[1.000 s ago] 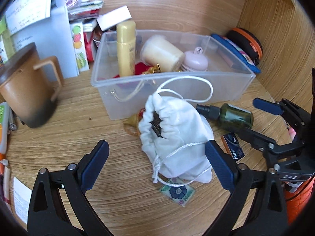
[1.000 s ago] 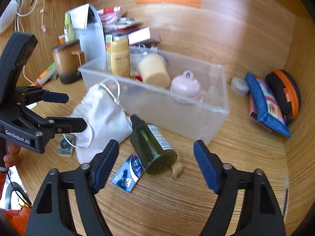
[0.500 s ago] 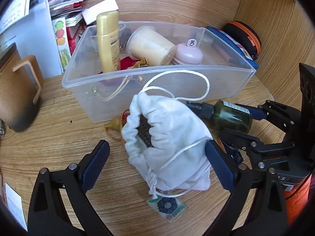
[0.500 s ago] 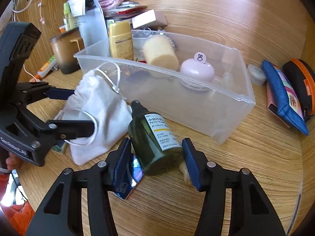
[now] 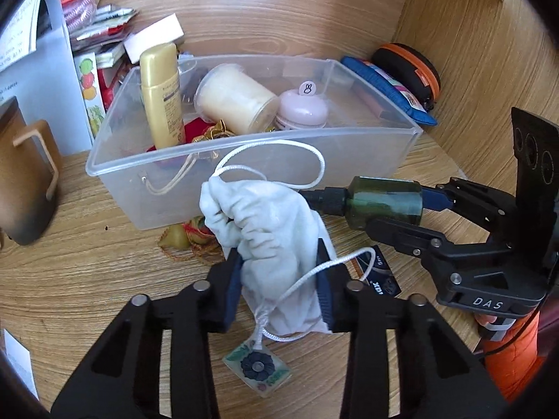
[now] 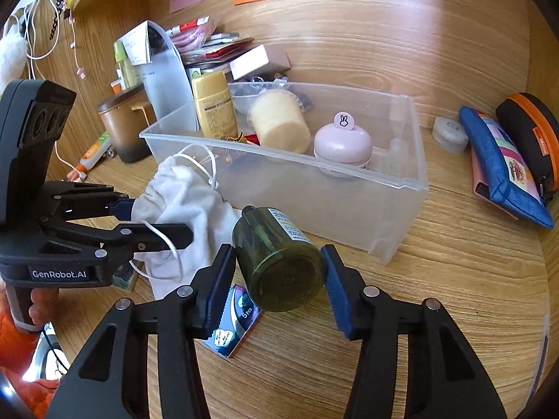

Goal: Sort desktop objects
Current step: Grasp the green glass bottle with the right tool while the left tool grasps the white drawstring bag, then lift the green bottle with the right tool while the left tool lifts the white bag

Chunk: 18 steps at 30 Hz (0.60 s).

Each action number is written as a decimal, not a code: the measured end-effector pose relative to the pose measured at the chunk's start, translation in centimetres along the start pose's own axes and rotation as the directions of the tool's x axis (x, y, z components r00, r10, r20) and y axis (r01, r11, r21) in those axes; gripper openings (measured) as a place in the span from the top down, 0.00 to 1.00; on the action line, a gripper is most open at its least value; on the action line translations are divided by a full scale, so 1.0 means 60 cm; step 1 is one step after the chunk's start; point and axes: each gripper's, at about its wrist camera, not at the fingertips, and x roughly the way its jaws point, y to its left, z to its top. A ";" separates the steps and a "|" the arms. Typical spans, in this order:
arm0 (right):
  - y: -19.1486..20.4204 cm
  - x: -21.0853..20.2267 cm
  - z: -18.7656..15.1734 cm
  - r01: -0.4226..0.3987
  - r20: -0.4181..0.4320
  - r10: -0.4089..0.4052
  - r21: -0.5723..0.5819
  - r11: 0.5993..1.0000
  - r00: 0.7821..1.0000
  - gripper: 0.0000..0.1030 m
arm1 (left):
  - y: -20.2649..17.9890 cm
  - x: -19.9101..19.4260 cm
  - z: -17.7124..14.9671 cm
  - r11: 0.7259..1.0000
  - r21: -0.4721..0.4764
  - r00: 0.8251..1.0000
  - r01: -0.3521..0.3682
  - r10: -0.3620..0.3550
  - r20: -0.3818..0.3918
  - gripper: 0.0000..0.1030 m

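A white drawstring pouch (image 5: pixel 272 223) lies on the wooden desk in front of a clear plastic bin (image 5: pixel 244 171). My left gripper (image 5: pixel 279 272) has its jaws closing, both pads pressing the pouch's lower half. From the right wrist view the pouch (image 6: pixel 185 202) bulges out of the left gripper (image 6: pixel 153 221). My right gripper (image 6: pixel 279 279) is closing on a dark green bottle (image 6: pixel 276 255), which sits tilted between the pads with its base toward the camera. In the left wrist view the bottle (image 5: pixel 380 202) is held off the desk by the right gripper (image 5: pixel 401 214), cap toward the pouch.
The bin (image 6: pixel 314 192) holds a gold bottle (image 5: pixel 162 97), a cream jar (image 5: pixel 234 101) and a pink round case (image 5: pixel 302 110). A brown mug (image 5: pixel 24 181) stands left. A blue pouch (image 6: pixel 503 167) and an orange-rimmed case (image 6: pixel 527 129) lie right. A card packet (image 6: pixel 234 324) and a flower tag (image 5: pixel 258 366) lie on the desk.
The left jaws went from wide apart to squeezing the pouch. The right jaws closed around the green bottle and raised it off the desk, base toward the camera.
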 end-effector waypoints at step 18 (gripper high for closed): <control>-0.001 -0.067 0.019 -0.011 0.120 0.007 0.026 1.000 0.993 0.62 | 0.020 -0.060 0.008 0.999 -0.051 0.996 -0.012 0.017 0.089 0.79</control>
